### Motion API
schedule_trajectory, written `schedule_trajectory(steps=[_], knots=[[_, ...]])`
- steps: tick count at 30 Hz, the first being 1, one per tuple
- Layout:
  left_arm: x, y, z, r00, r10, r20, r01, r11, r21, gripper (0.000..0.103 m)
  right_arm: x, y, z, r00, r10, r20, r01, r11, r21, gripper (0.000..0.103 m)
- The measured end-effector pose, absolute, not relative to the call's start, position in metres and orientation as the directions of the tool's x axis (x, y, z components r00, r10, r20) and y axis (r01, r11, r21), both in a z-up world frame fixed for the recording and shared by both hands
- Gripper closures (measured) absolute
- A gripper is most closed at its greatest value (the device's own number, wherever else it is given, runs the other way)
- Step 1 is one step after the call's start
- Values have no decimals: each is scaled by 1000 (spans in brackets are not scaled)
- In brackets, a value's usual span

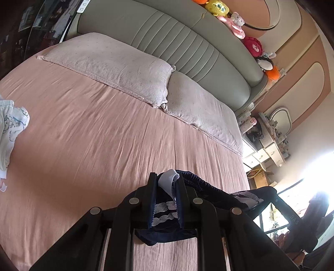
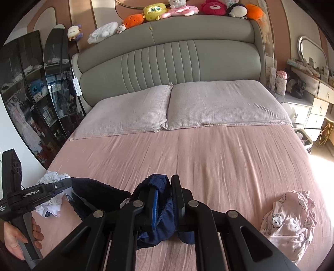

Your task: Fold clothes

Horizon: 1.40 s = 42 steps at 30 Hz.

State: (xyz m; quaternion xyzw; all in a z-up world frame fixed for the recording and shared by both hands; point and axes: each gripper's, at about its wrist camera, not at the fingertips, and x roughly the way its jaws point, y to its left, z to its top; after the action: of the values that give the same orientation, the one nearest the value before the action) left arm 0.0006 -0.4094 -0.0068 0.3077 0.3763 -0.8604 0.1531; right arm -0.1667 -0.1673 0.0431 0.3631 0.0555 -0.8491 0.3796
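pink bed (image 2: 208, 158), two pillows (image 2: 225, 104), plush toys (image 2: 154, 11), headboard (image 2: 167, 60)

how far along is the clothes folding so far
Nothing looks folded yet. In hand: both the left gripper and right gripper are shut on the navy garment, held above the pink bedsheet. Left to do: the crumpled pink printed garment and the white printed clothes.

pillows (image 2: 183, 106): 2 | garments (image 2: 289, 221): 3 (loose heaps) | grippers (image 2: 165, 187): 2
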Motion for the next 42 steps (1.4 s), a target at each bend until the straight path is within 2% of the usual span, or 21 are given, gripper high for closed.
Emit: schedule_trajectory(steps=[10, 16, 24, 29, 35, 42], knots=[[-78, -468, 12, -759, 12, -652, 447, -717, -534, 88, -232, -218, 49, -438, -633, -639, 634, -721, 280, 94], [-115, -499, 55, -791, -17, -611, 402, -767, -500, 88, -275, -245, 60, -392, -671, -629, 585, -710, 392, 94], [-132, -504, 106, -848, -139, -512, 334, -890, -311, 88, -299, -265, 93, -429, -728, -536, 639, -663, 389, 94], [-126, -488, 66, -795, -146, -588, 321, -925, -204, 88, -288, -253, 42, -392, -684, -616, 601, -697, 392, 94], [-100, -471, -4, -713, -57, -699, 335, -904, -268, 88, -271, -228, -34, -313, -628, -712, 511, -743, 431, 94], [-73, -449, -50, -656, -30, -754, 373, -882, -289, 88, -238, -205, -72, -311, -591, -744, 499, -768, 401, 94]])
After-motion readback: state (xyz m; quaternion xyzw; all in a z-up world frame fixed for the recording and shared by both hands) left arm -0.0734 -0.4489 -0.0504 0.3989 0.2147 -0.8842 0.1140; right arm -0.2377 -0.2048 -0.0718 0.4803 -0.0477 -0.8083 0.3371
